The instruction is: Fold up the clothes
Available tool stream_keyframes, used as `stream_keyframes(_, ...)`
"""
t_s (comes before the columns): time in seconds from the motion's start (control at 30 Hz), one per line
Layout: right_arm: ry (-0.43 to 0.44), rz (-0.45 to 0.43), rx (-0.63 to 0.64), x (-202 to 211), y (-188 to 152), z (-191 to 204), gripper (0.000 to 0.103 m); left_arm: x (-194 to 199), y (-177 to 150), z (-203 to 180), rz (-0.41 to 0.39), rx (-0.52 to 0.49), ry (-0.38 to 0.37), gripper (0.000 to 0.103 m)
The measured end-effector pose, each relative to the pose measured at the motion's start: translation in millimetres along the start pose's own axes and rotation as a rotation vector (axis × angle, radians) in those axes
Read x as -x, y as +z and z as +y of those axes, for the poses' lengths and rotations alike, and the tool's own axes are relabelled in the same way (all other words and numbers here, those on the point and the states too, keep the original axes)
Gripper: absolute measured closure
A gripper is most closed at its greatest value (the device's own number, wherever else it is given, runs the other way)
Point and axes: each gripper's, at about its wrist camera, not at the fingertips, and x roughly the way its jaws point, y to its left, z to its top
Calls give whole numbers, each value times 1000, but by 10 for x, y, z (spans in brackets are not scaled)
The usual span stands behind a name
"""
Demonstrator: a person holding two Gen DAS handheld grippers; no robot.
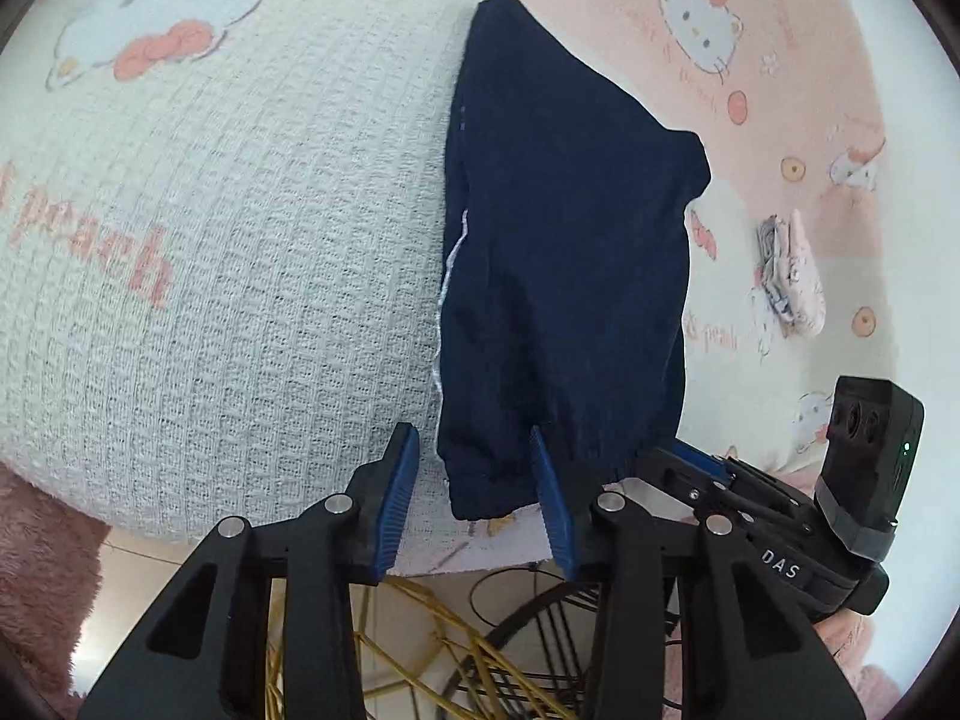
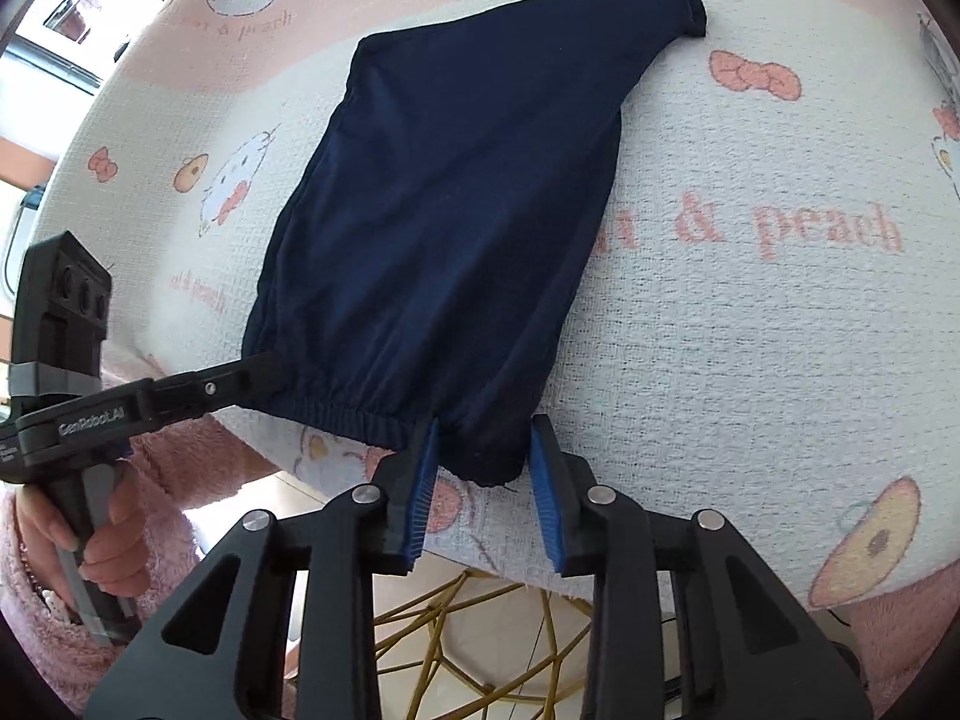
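Left gripper (image 1: 474, 456) and right gripper (image 2: 483, 450) each straddle the navy garment's (image 1: 564, 228) waistband, grip unclear.

The left hand-held gripper (image 1: 474, 468) points down at dark blue pants (image 1: 564, 252) lying on a white and pink cat-print blanket (image 1: 240, 240). Its blue pads (image 1: 396, 498) sit on each side of the pants' stretchy edge, with a gap showing. The right hand-held gripper (image 1: 696, 462) reaches in from the right, at the same edge. A small folded cloth (image 1: 786, 276) lies farther right.
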Motion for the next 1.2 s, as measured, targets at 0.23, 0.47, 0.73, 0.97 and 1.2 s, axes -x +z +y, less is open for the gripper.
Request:
stream_keyframes(0.23, 20, -20, 16, 256, -50, 150, 87, 82, -91, -320, -21, -4, -6, 85)
stream_keyframes(0.47, 82, 8, -34, 352, -125, 68, 87, 84, -178, -381, 37, -3, -3, 85)
stream_keyframes(0.73, 139, 11, -98, 445, 40, 121, 87, 208, 23, -405, 17, 76, -77, 85)
stream_keyframes(0.97, 246, -88, -135, 710, 440, 22, 87, 439, 770, -626, -31, 67, -174, 85)
stream_keyframes(1.2, 186, -180, -157, 764, 1150, -225, 77, 151, 1694, -415, -16, 161, -290, 84)
